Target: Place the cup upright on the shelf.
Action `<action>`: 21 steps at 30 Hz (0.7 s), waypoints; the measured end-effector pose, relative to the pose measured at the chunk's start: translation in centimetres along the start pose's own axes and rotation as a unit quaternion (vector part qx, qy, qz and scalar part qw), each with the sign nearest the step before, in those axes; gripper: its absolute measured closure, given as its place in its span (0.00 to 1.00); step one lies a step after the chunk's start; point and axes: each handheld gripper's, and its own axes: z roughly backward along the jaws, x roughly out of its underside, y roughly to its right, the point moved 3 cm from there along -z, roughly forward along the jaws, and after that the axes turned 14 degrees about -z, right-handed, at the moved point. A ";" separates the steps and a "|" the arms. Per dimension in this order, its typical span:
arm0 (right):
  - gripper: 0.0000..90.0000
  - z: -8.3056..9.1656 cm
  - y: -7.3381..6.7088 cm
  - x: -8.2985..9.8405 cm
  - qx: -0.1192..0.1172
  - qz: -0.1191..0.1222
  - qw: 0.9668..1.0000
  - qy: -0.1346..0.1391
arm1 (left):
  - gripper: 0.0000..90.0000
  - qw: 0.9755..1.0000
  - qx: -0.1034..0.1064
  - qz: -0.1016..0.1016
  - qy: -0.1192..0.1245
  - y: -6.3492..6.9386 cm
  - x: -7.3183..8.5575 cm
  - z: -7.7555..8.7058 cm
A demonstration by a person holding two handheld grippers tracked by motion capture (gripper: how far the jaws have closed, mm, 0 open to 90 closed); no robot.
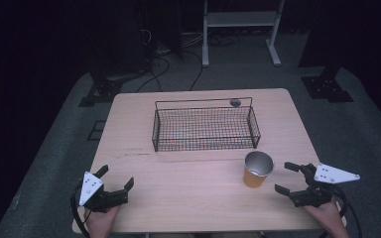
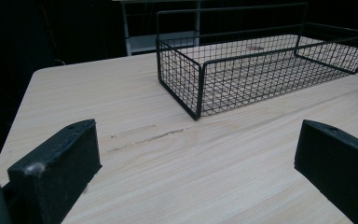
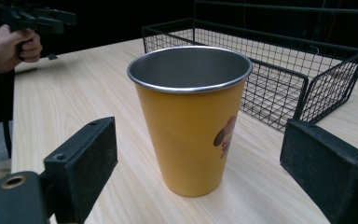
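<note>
High view: a yellow cup (image 1: pixel 257 170) stands upright on the tabletop (image 1: pixel 188 183), just in front of a black wire basket (image 1: pixel 204 126). The right claw (image 1: pixel 287 178) is spread apart beside the cup, not touching. The left claw (image 1: pixel 115 177) is also apart, near the tabletop's front left corner.

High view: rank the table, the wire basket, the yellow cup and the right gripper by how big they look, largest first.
1. table
2. wire basket
3. right gripper, open beside the cup, with its plate and hand spreading wider than the cup
4. yellow cup

The last two look close, so that order is unsure.
</note>
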 end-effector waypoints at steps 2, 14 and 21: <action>0.12 -0.1 0.0 -0.1 0.001 -0.001 1.000 -0.003 | 0.00 1.000 -0.001 0.001 0.002 0.0 0.0 0.0; 0.09 -2.3 0.1 -0.3 0.005 -0.005 1.000 -0.031 | 0.00 1.000 -0.002 0.001 0.004 0.0 -0.1 0.1; 0.02 -3.5 -0.2 -0.3 0.005 0.003 0.999 -0.039 | 0.00 1.000 -0.003 -0.001 0.004 -0.1 -0.1 0.2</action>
